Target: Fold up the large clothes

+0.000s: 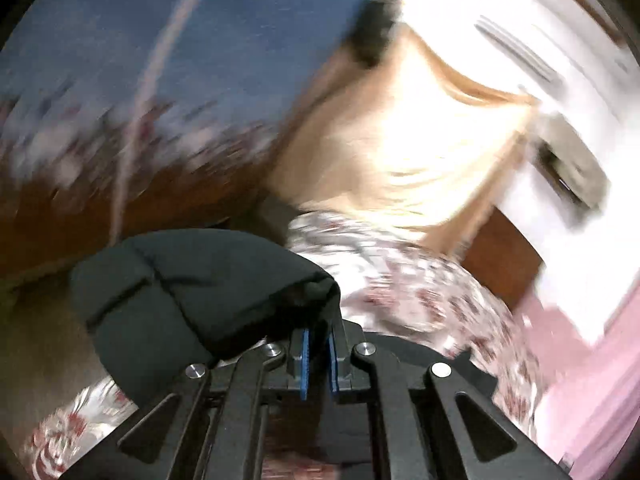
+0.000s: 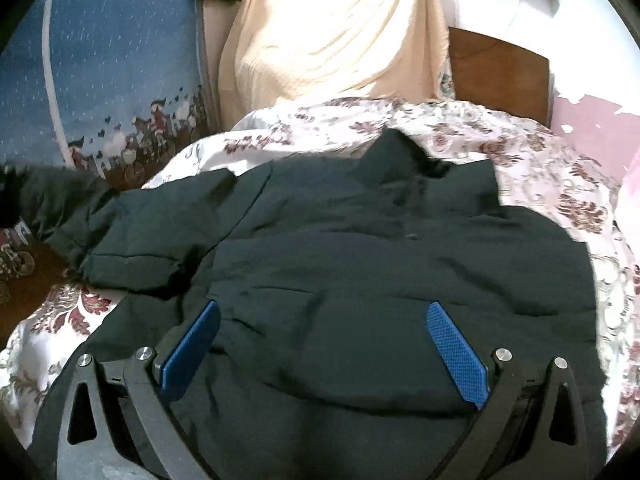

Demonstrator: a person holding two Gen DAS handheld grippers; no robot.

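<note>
We hold the left gripper point(image 1: 318, 336) with its two blue pads point(image 1: 305, 364) pinched nearly together on a fold of the dark padded jacket point(image 1: 192, 292). The cloth bunches up just ahead of the fingertips and hangs off to the left of them, lifted clear of the flowered bedspread point(image 1: 420, 292) that lies beyond and to the right. Everything past the fingers in this view is smeared by motion blur; we can make out a blue curtain point(image 1: 140, 40) far ahead to the left and a cream cloth point(image 1: 400, 140) ahead to the right.

Our right gripper point(image 2: 324, 320) has its blue pads point(image 2: 456, 352) spread wide apart, grasping nothing. The jacket point(image 2: 360, 240) lies spread on the flowered bedspread point(image 2: 540, 168) directly under and ahead of these open fingers, its collar pointing away from the fingertips. One sleeve point(image 2: 100, 232) stretches off to the left of the left finger and rises out of the picture's edge. Farther ahead of the fingers hang the cream cloth point(image 2: 328, 32) and, to the left, the blue curtain point(image 2: 120, 60).
</note>
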